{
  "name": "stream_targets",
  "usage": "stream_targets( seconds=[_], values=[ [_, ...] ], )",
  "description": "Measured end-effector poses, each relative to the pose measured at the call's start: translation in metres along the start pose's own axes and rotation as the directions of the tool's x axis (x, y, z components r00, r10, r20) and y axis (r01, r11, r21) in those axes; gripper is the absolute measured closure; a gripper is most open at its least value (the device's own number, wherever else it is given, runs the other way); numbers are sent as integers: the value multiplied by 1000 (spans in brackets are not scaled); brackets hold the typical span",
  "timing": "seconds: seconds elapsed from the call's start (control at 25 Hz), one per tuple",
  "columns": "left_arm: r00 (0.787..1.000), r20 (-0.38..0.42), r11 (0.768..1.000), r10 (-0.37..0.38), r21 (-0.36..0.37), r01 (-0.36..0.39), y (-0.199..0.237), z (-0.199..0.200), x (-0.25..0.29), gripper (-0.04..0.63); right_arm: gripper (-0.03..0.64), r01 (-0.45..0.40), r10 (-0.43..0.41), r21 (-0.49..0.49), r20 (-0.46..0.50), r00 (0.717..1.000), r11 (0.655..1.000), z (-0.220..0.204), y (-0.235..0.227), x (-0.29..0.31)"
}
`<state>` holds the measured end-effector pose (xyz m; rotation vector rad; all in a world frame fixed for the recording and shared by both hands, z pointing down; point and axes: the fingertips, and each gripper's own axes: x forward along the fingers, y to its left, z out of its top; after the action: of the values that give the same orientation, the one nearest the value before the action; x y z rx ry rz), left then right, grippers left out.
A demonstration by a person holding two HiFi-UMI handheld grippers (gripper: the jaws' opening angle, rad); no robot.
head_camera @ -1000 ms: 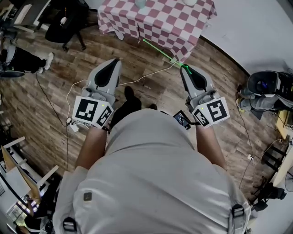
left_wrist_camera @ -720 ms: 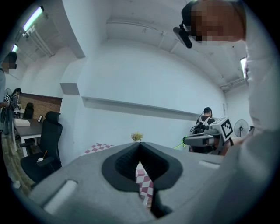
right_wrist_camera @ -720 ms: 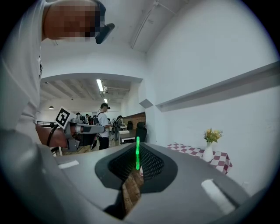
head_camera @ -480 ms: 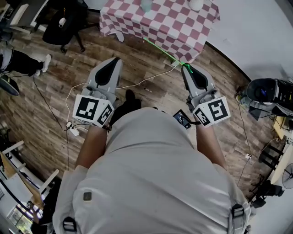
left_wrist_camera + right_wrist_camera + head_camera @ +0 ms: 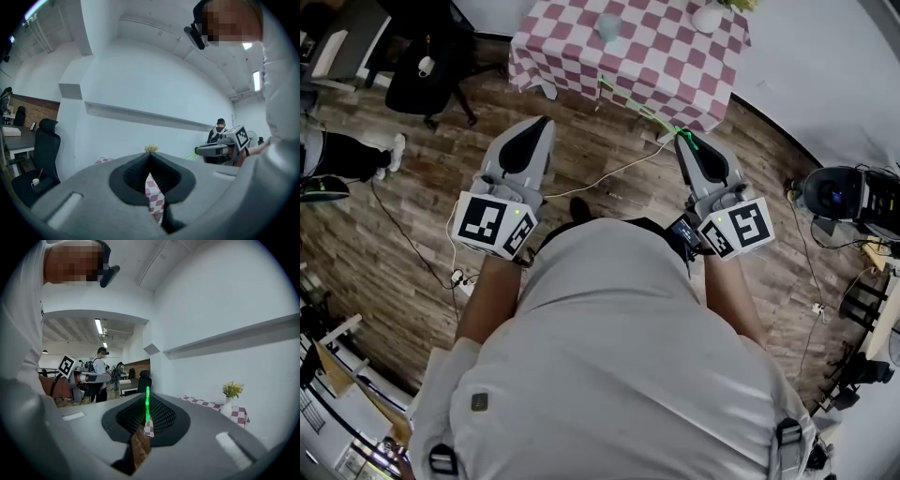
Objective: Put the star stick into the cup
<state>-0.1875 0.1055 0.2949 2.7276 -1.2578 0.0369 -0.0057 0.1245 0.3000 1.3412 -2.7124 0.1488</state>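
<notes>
Wood-plank floor (image 5: 412, 216) fills most of the head view, and the worktop (image 5: 572, 52) in its red-and-white check cloth stands ahead of you at the top.

The star stick (image 5: 639, 106) is a thin green rod clamped in your right tongs (image 5: 682, 139). In the right gripper view its jaws are pressed together on the shaft (image 5: 147, 405). From there the stick reaches forward and to your left, and its far end lies over the worktop's near edge. The star itself is too small to make out.

The cup (image 5: 608, 26), pale and upright, stands well back from that edge, about midway along the worktop. A white vase (image 5: 708, 16) of flowers sits towards the far right corner. Your left tongs (image 5: 541, 123) are closed on nothing and hang level with the right pair, well apart from it.

You are probably mid-approach, with the stick not yet near the cup. Step in closer before you reach. Then tip the stick more upright so its free end comes down over the mouth, not against the rim. The cup looks light, so a sideways knock could topple it. Loosen your grip only once the end is well inside. A white cable (image 5: 609, 172) trails across the floor by your feet.
</notes>
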Motion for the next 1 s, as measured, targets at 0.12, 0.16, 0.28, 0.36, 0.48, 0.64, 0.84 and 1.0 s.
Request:
stream_targets(
  seconds=[0.12,0.16,0.28,0.36,0.48,0.64,0.84,1.0],
  values=[
    [1000,-4,1000,-10,0,10,16,1,0,591,589,12,-12,-2,1,1000,1000,2,6,14],
    [1000,-5,1000,-12,-2,12,21,1,-1,591,589,11,-11,-1,0,1000,1000,2,9,18],
    [1000,-5,1000,-9,-10,9,33,0,-1,591,589,-8,8,9,-7,1000,1000,1,14,30],
    [1000,-8,1000,-4,-16,4,39,-2,1,591,589,-16,17,17,-10,1000,1000,2,12,37],
    [1000,-15,1000,5,-25,-6,44,-6,3,591,589,-28,28,13,-12,1000,1000,2,9,47],
    [999,-16,999,38,-26,-38,52,-5,13,591,589,-70,70,15,-2,998,997,3,0,64],
    [995,-23,996,92,-18,-93,62,0,28,591,589,-112,111,36,13,994,993,5,-25,84],
    [990,-23,990,140,-28,-141,72,2,47,591,589,-148,147,39,26,989,988,10,-50,99]
  ],
)
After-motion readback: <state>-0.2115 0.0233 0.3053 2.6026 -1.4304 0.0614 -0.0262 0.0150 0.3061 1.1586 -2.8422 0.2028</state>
